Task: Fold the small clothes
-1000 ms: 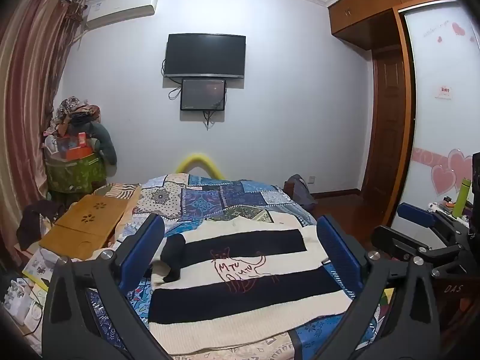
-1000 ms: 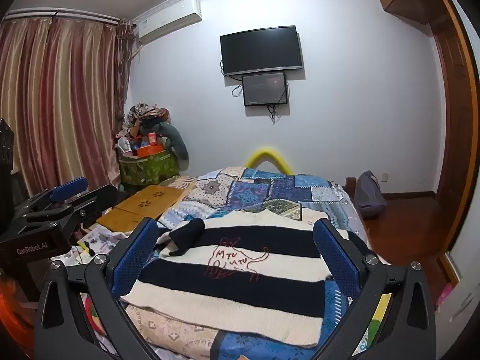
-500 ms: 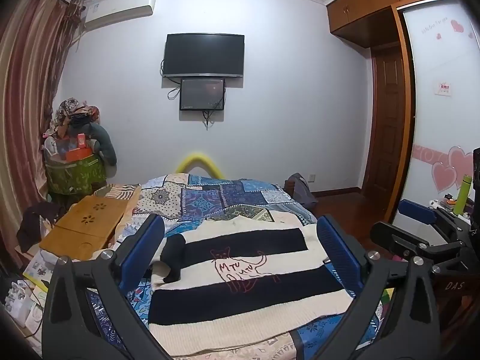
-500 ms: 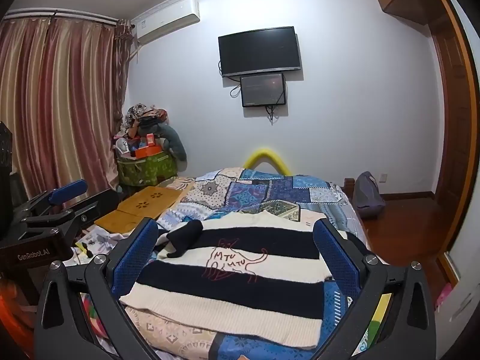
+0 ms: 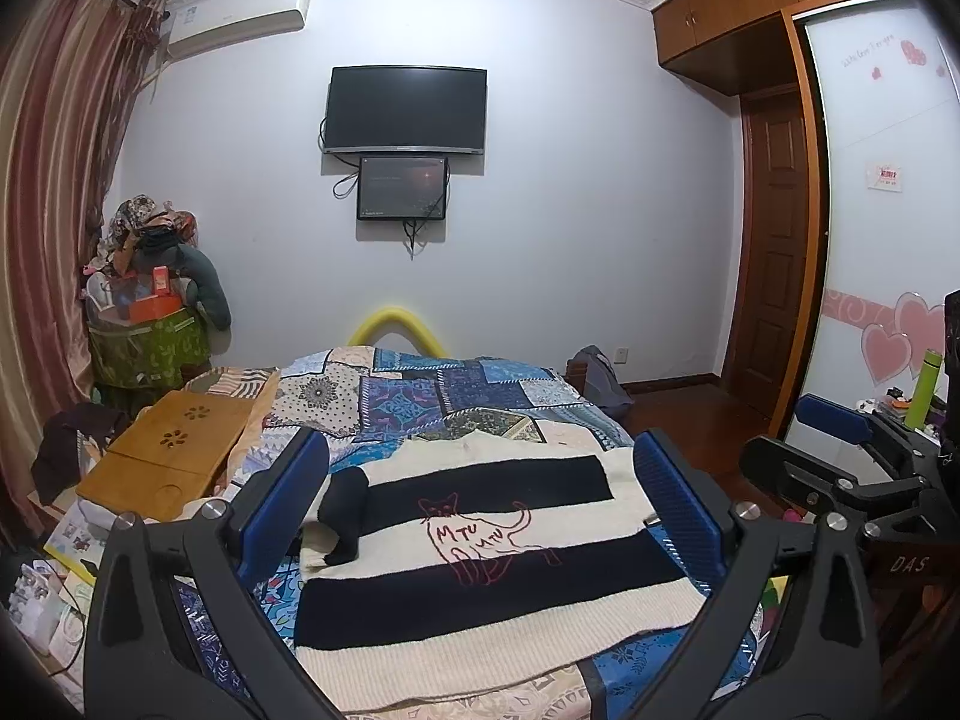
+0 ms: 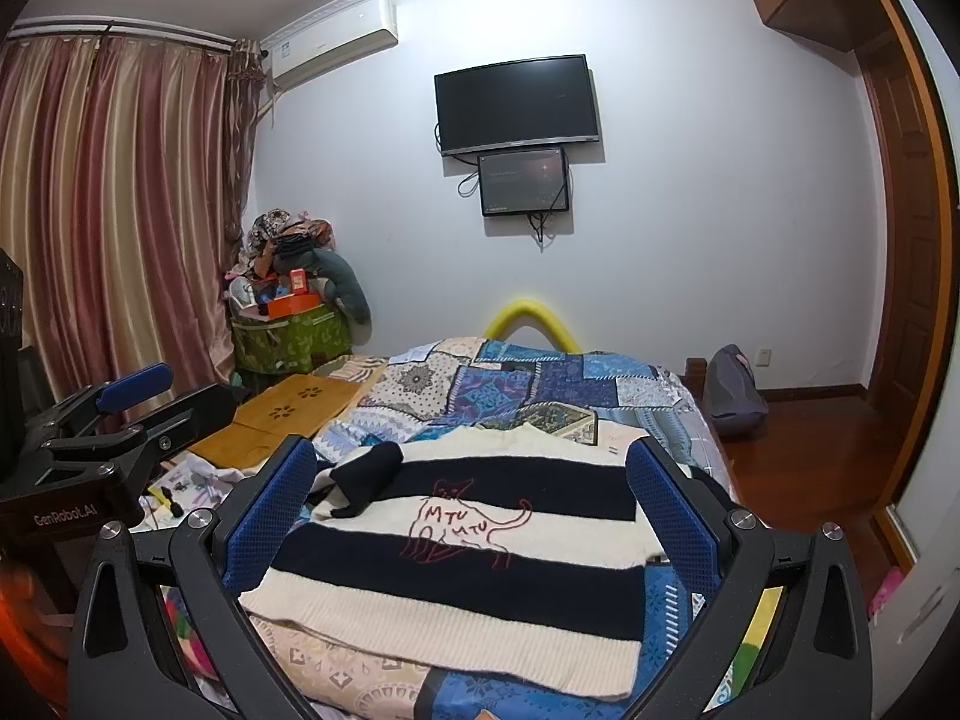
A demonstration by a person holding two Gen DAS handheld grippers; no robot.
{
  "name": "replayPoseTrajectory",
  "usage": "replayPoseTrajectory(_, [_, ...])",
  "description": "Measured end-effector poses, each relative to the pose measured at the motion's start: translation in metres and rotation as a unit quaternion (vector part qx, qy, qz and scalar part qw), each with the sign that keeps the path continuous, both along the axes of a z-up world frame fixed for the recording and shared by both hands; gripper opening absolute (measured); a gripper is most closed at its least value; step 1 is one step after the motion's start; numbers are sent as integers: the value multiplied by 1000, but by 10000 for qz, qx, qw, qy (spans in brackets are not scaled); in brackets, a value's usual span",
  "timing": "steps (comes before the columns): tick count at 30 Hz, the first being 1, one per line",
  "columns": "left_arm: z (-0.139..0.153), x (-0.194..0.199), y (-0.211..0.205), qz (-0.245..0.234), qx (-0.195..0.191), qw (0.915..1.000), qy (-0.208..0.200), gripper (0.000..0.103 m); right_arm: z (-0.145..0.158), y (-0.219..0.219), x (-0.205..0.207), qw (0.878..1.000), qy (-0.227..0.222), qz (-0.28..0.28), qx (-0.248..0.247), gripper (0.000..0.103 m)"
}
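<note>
The cream and black striped knit sweater (image 5: 480,564) with a red cat outline lies flat on the blue patchwork bed quilt (image 5: 456,396), ahead of and below both claws. The left claw (image 5: 480,504) and the right claw (image 6: 474,504) are both spread wide, holding nothing.
</note>
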State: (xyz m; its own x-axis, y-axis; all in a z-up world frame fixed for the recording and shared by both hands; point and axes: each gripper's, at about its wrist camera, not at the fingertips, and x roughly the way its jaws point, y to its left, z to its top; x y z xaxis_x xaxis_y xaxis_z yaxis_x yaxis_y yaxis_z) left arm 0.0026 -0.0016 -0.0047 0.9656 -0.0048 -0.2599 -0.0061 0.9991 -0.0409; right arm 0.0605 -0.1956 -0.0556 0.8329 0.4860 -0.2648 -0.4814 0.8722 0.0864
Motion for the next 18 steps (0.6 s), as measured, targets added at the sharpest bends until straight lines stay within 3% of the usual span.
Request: replayPoseTrajectory(18, [1, -1, 1, -20, 32, 10000, -12, 102, 2, -2, 4, 10000, 12, -7, 4, 103])
